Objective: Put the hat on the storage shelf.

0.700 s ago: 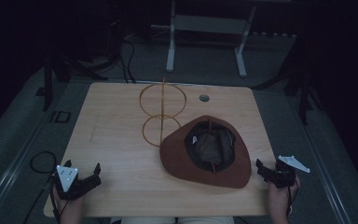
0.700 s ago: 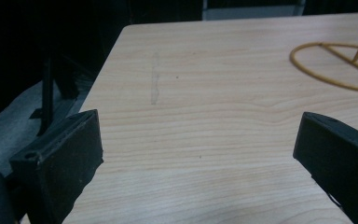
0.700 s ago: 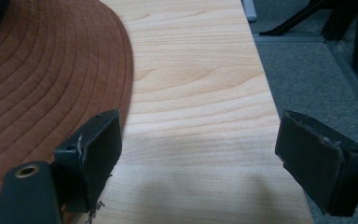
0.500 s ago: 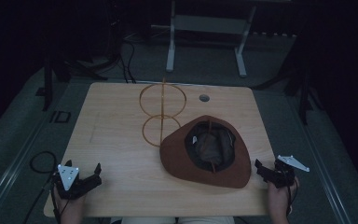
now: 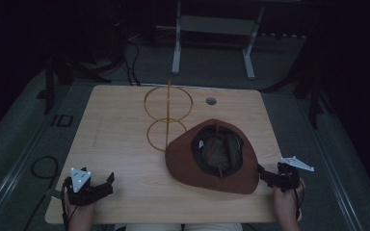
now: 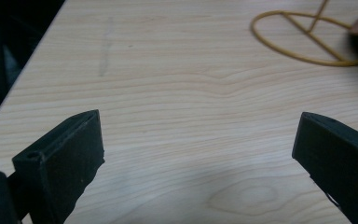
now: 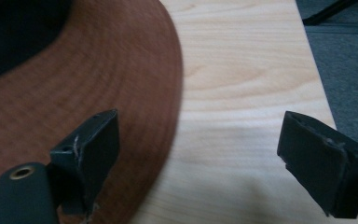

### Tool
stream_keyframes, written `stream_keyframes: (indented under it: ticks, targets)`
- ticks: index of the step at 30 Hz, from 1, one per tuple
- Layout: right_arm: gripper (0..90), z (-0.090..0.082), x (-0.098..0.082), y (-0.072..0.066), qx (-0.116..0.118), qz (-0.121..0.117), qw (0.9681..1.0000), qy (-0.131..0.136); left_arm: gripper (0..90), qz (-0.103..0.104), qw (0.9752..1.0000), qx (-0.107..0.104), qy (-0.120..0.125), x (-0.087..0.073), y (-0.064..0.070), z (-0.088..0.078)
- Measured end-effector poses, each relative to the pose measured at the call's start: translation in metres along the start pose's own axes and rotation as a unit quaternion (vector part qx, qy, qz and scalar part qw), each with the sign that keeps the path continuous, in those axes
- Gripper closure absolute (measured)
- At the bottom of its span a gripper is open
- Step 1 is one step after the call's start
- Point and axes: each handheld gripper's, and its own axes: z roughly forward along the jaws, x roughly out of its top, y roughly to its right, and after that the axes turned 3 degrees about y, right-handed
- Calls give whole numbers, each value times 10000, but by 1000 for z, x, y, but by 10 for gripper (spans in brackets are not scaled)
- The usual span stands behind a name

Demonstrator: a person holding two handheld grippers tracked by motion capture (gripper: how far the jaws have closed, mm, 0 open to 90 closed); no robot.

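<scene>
A brown wide-brimmed hat lies crown down on the wooden table, right of centre. A golden wire stand with two rings rises just behind its left side. My right gripper is open at the hat's near right brim. In the right gripper view the brim passes under the left jaw of the right gripper, and bare wood lies between the jaws. My left gripper rests open at the near left corner, holding nothing. The left gripper faces the wire ring.
A round cable hole sits in the table's far side. A metal frame stands on the dark floor beyond the table. A cable loop lies on the floor at the left. The table's right edge is close to the right gripper.
My right gripper has edged slightly left toward the hat's brim. The left gripper and the hat have stayed where they were.
</scene>
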Motion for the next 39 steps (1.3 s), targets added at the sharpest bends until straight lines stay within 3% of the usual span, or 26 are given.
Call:
stream_keyframes:
  ticks: [6,8,10,12,20,34,39]
  targets:
    - [105,-2,14,-7,267,73,9996,13,27,301,9993,-224,47,2,8,-3]
    - [104,-2,18,-11,368,41,9993,14,27,304,9990,-316,10,2,10,-2]
    - [104,-1,22,-16,305,-28,9995,-13,26,294,9988,-382,-51,1,10,-1]
    - [96,-1,26,-19,442,-21,9990,12,26,342,9984,-426,-125,1,11,0]
    - [96,7,48,-35,484,-204,9986,46,26,428,9969,-614,-246,0,16,3]
    - [127,41,89,-63,777,-574,9952,-127,27,597,9948,-755,-322,-1,21,4]
    - [142,59,97,-70,782,-761,9934,-357,26,577,9946,-798,-342,-1,21,5]
